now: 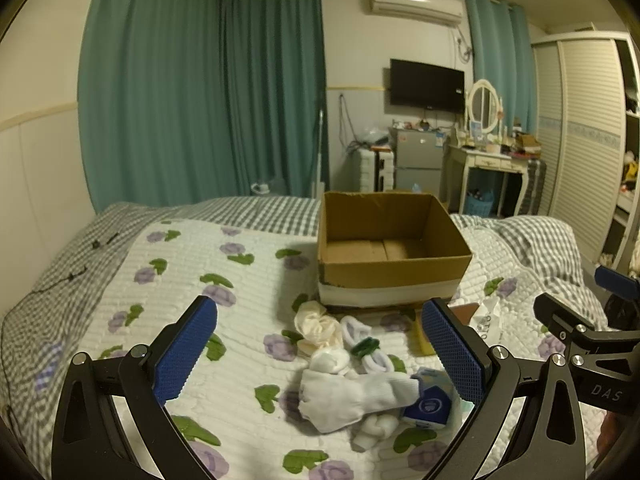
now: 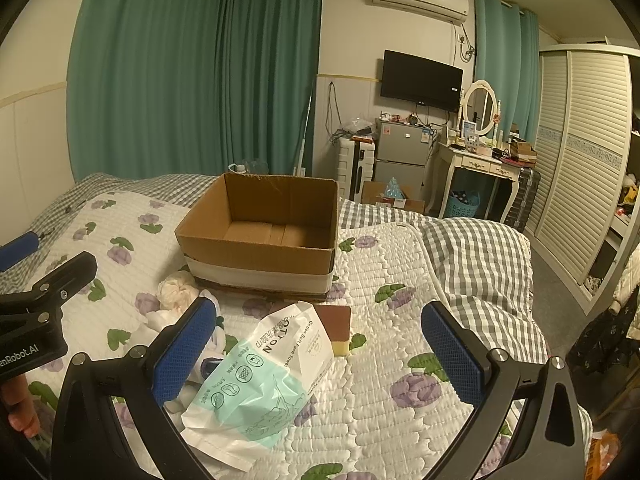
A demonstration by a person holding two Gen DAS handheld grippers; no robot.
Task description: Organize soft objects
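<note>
I hold my left gripper (image 1: 320, 356) low over the flower-printed white quilt (image 1: 180, 264), its blue-padded fingers (image 1: 186, 354) spread wide apart around a heap of white socks (image 1: 344, 394) lying in front of the open brown cardboard box (image 1: 390, 254). My right gripper (image 2: 320, 354) hovers alongside, fingers (image 2: 452, 354) equally wide and gripping nothing, framing a crumpled white-and-mint plastic towel packet (image 2: 260, 384) on the quilt just short of the box.

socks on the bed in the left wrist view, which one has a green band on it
The small rolled white sock in the middle of the pile, just in front of the cardboard box. A dark green band wraps it; the other socks are plain white or cream.
</note>
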